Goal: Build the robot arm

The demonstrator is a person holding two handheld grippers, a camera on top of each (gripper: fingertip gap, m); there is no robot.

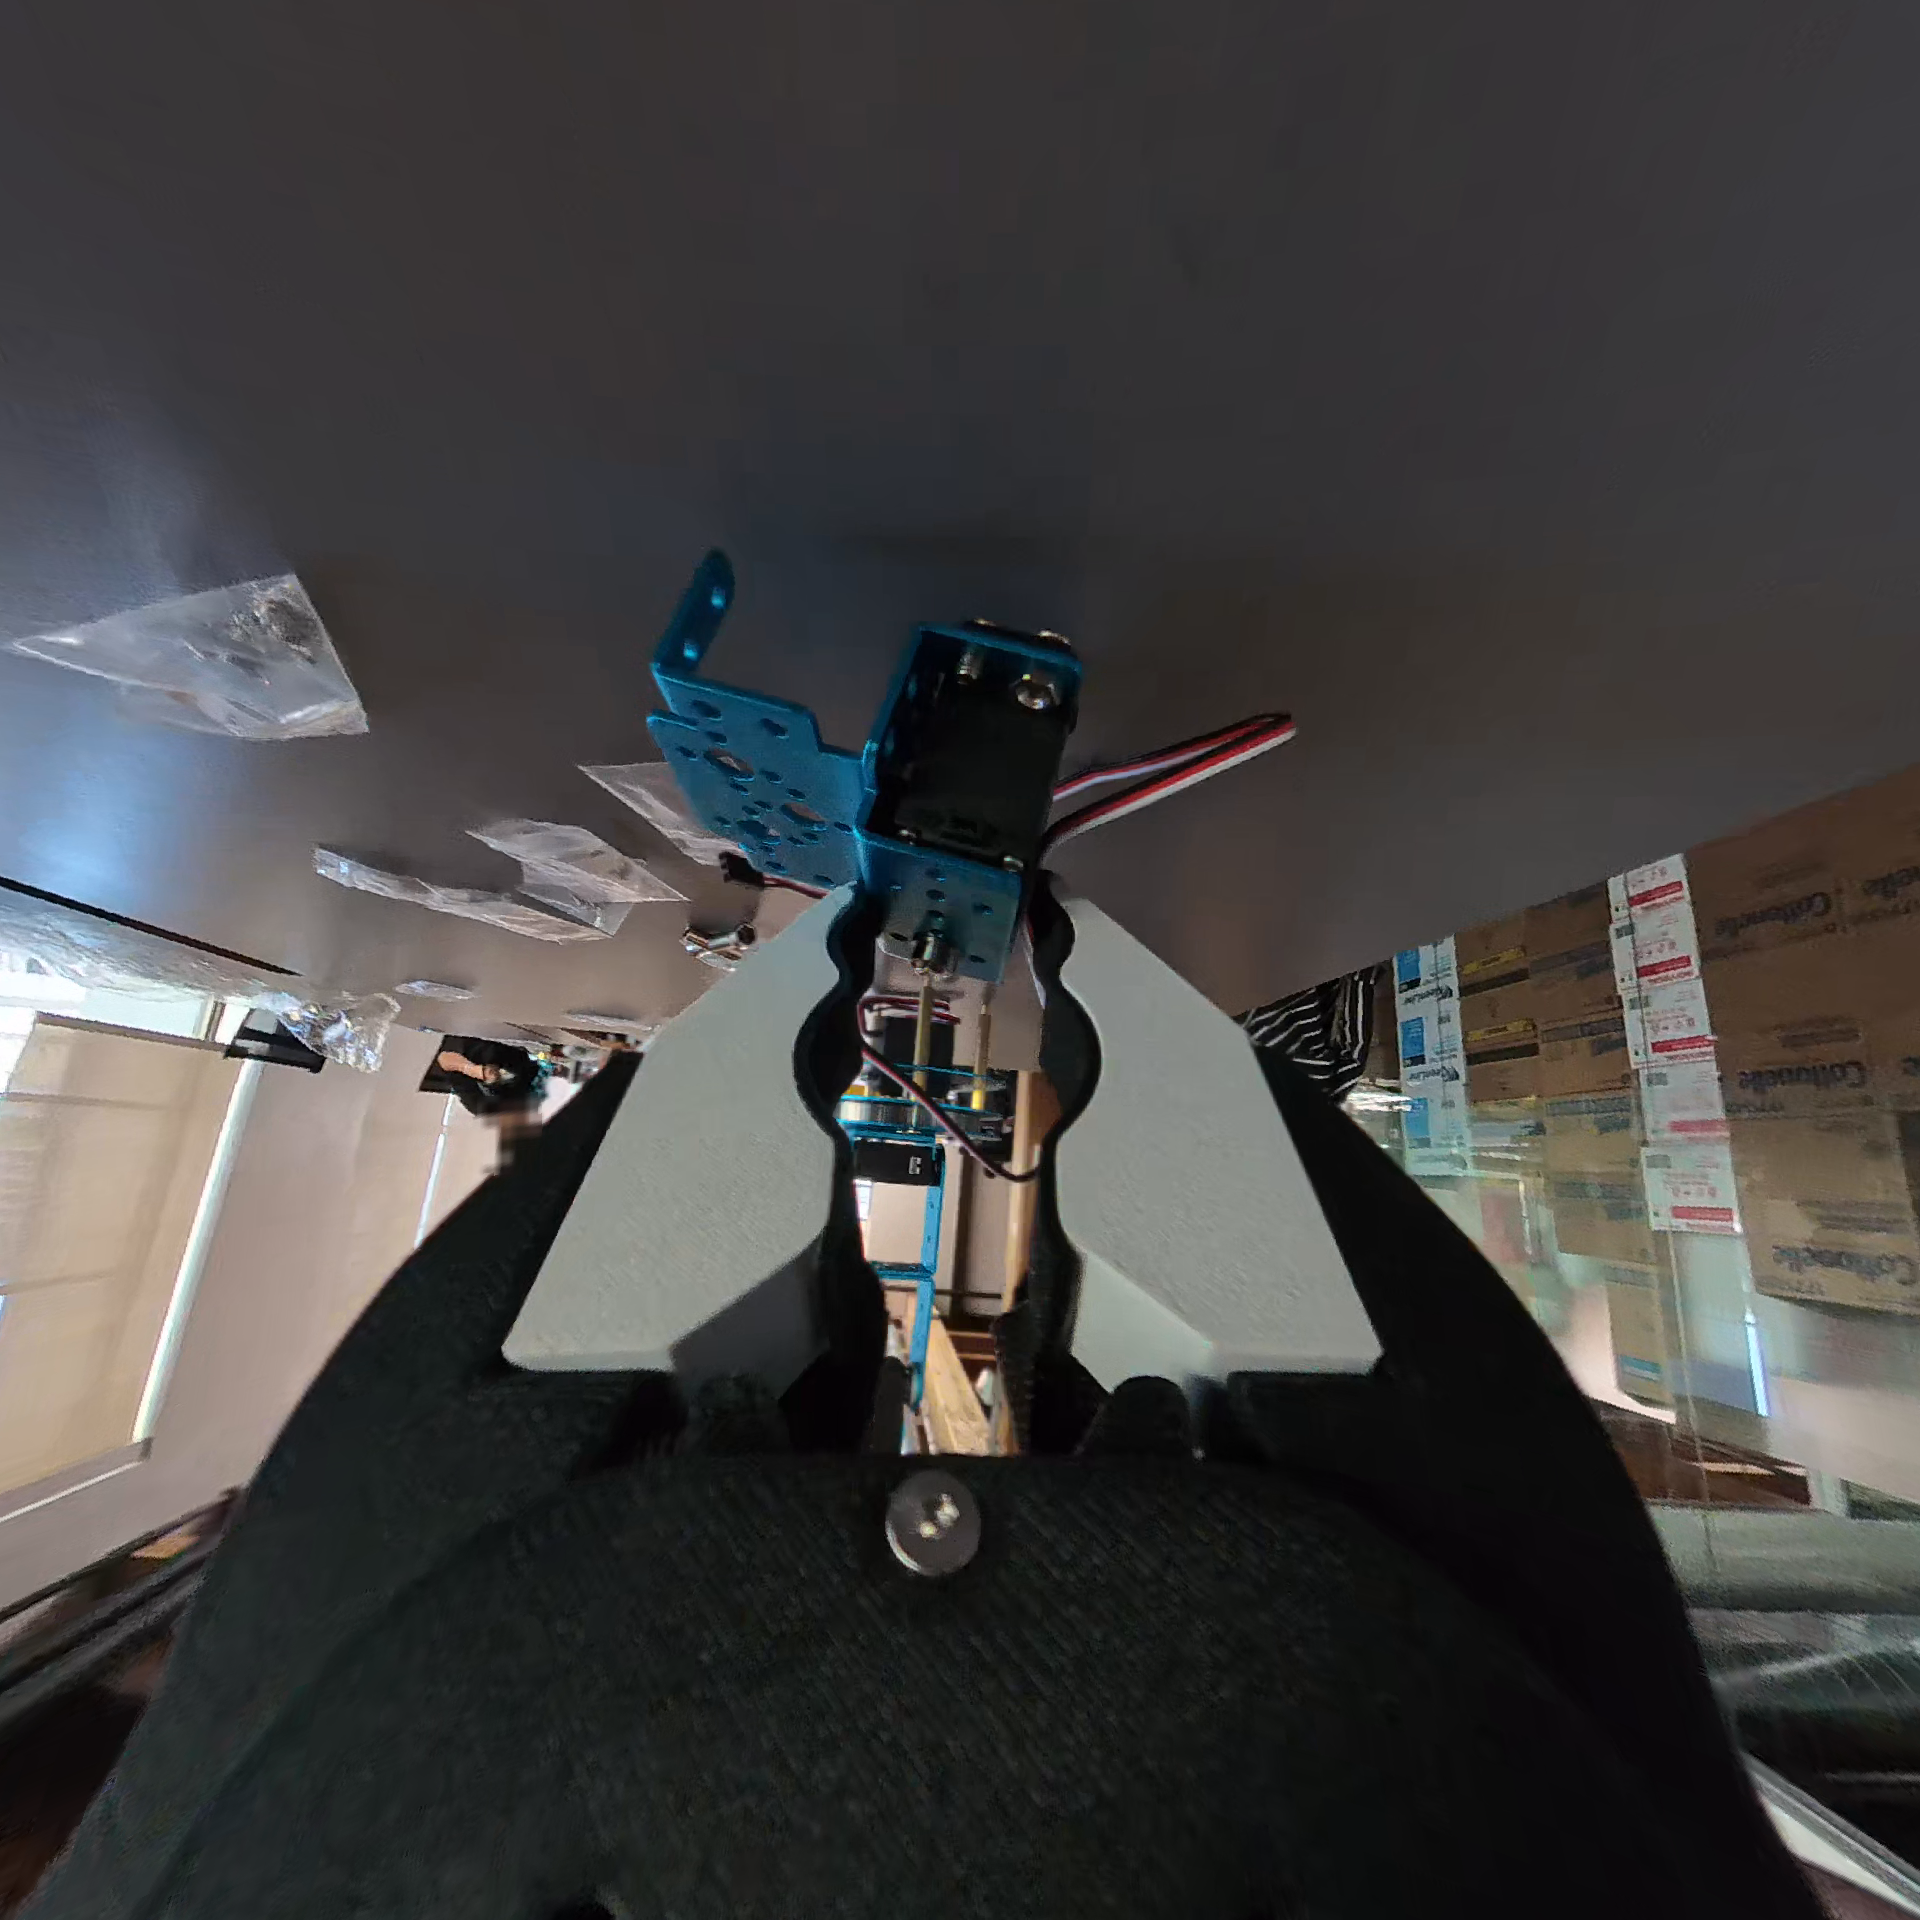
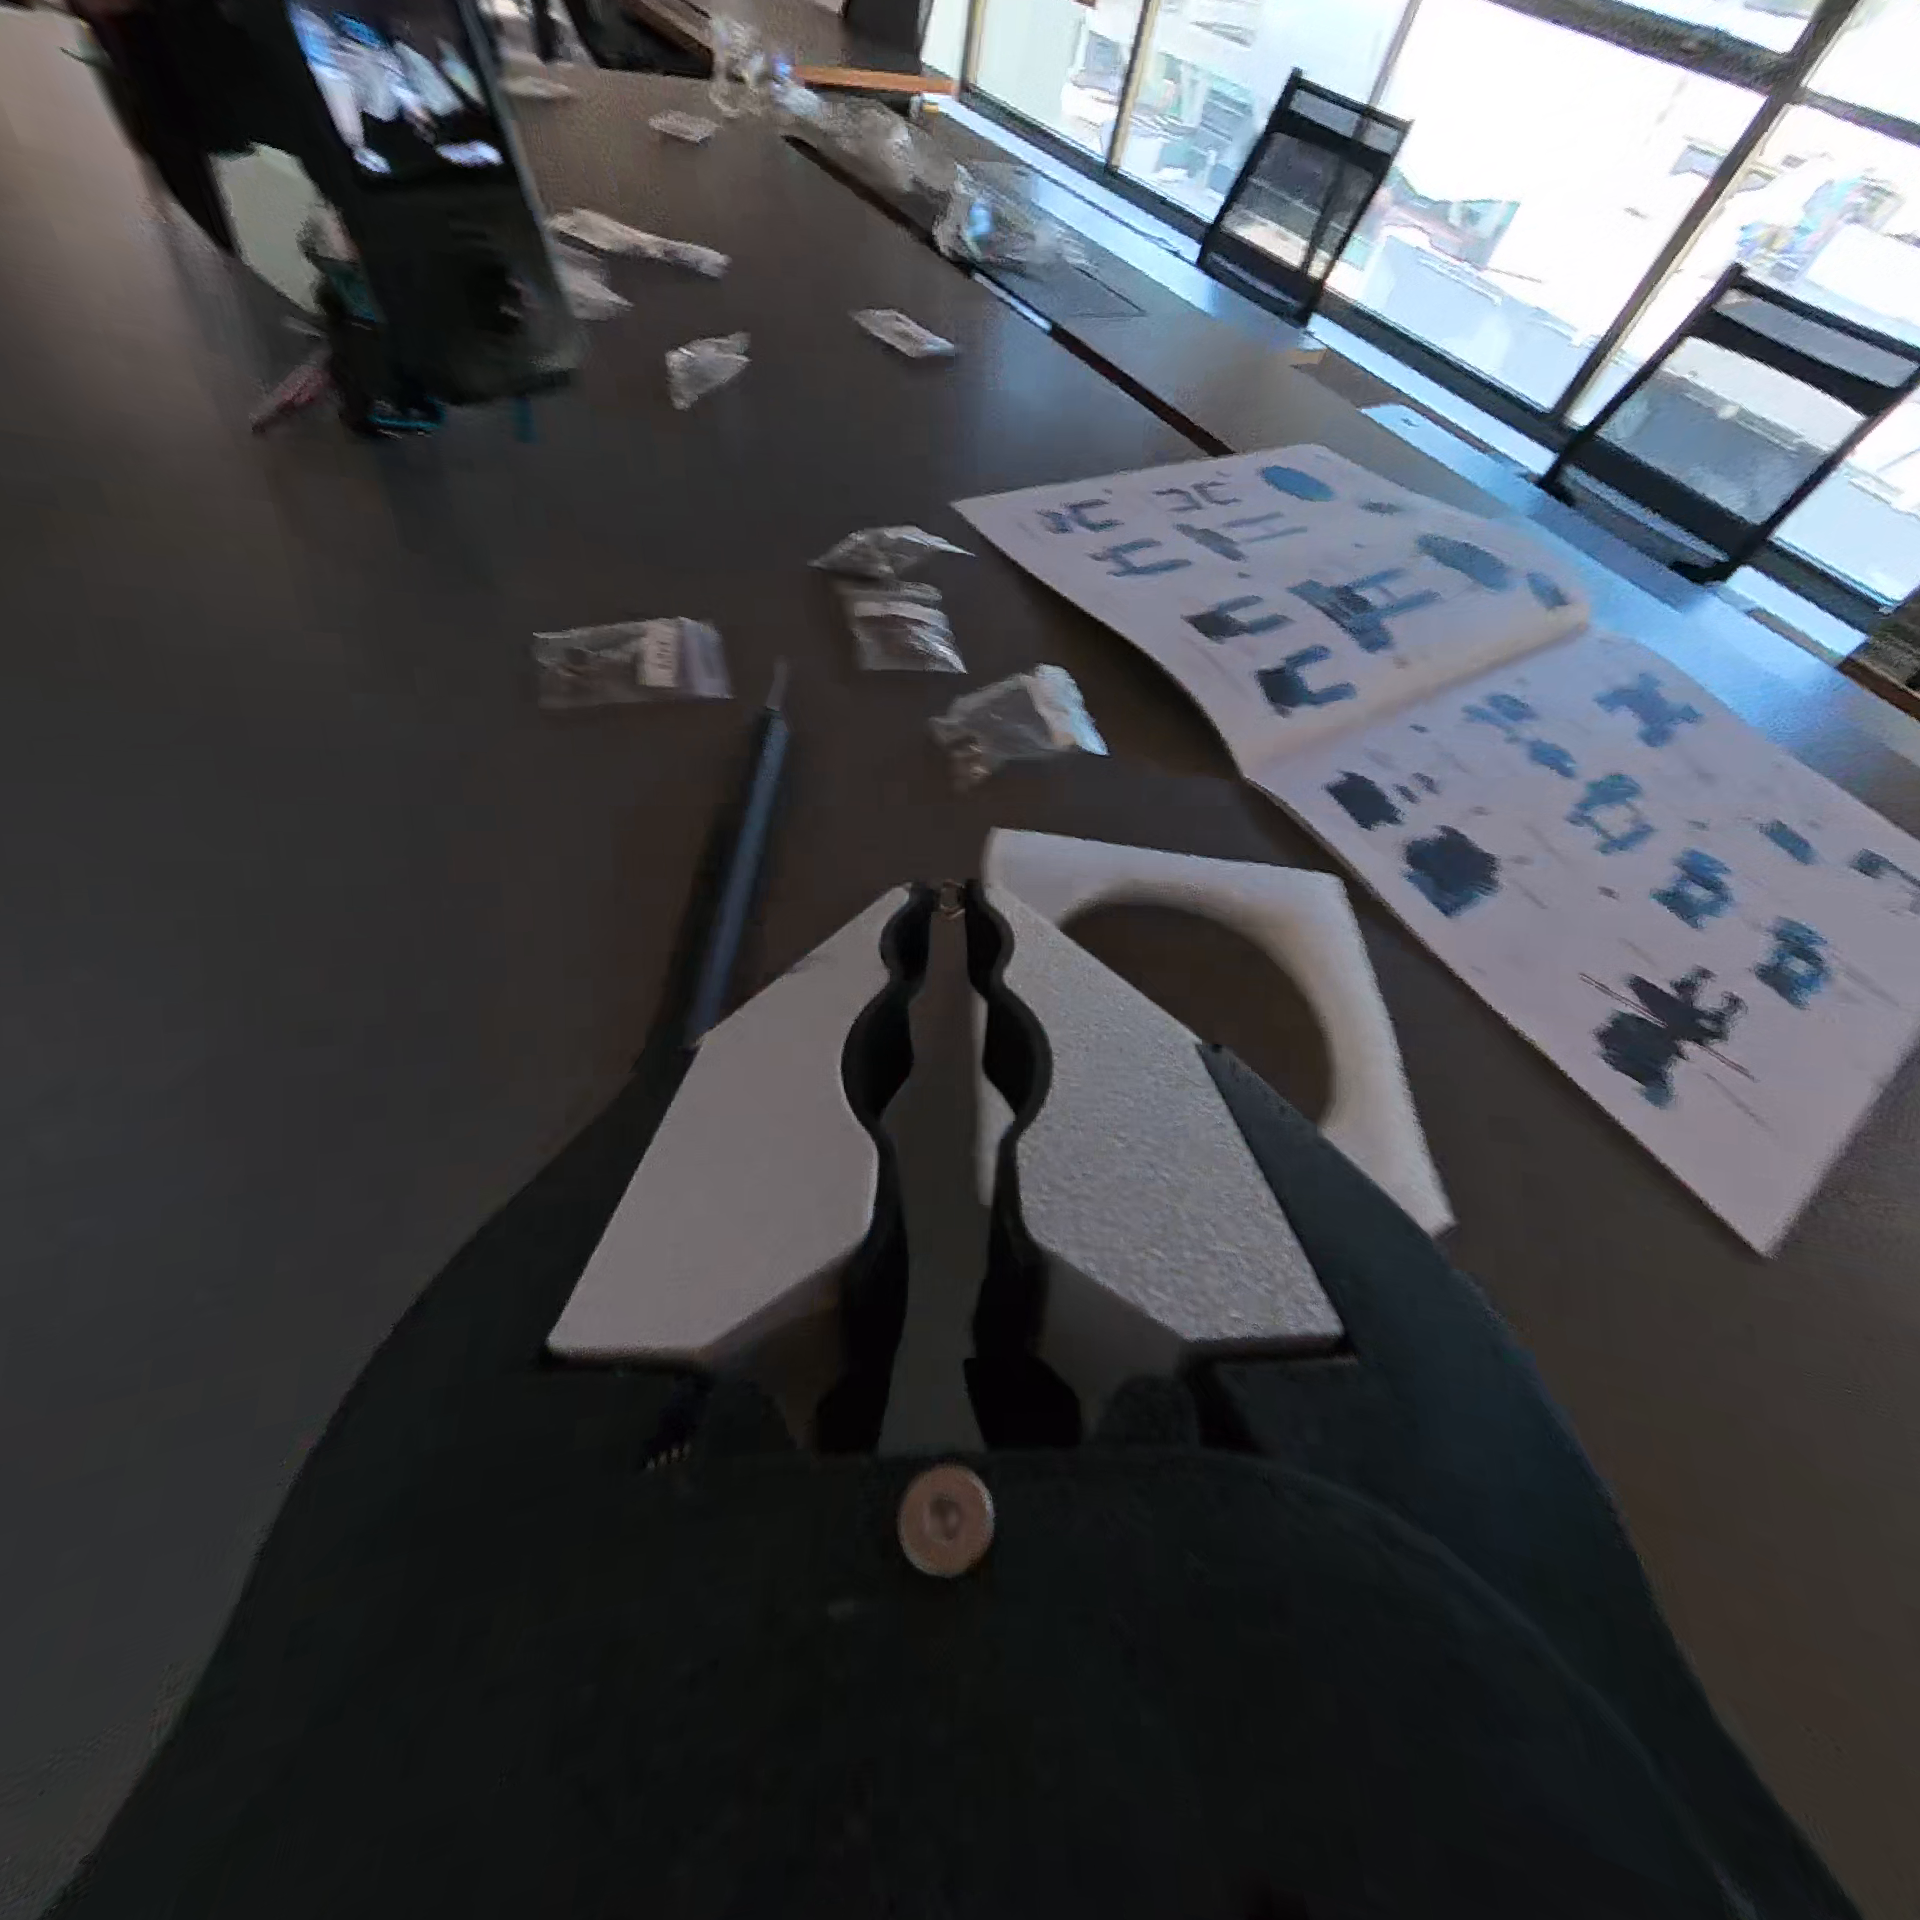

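Left gripper (image 1: 940, 925) clamped on blue metal assembly (image 1: 914, 790); right gripper (image 2: 943, 914) pinching a tiny metal part (image 2: 949, 914).

Assembly's black servo and red-white wires (image 1: 1174, 769) jut past the left fingertips, dark table (image 1: 935, 312) close beyond; left view is upside down; right tips nearly together on the part, above the table, white foam piece (image 2: 1351, 997) just beside, thin dark tool (image 2: 743, 883) on the other side; judgement: keep both grips firm, part is small and easily dropped.

daylight from windows (image 2: 1455, 135); dim table (image 2: 312, 727), motion blur, fisheye edges.
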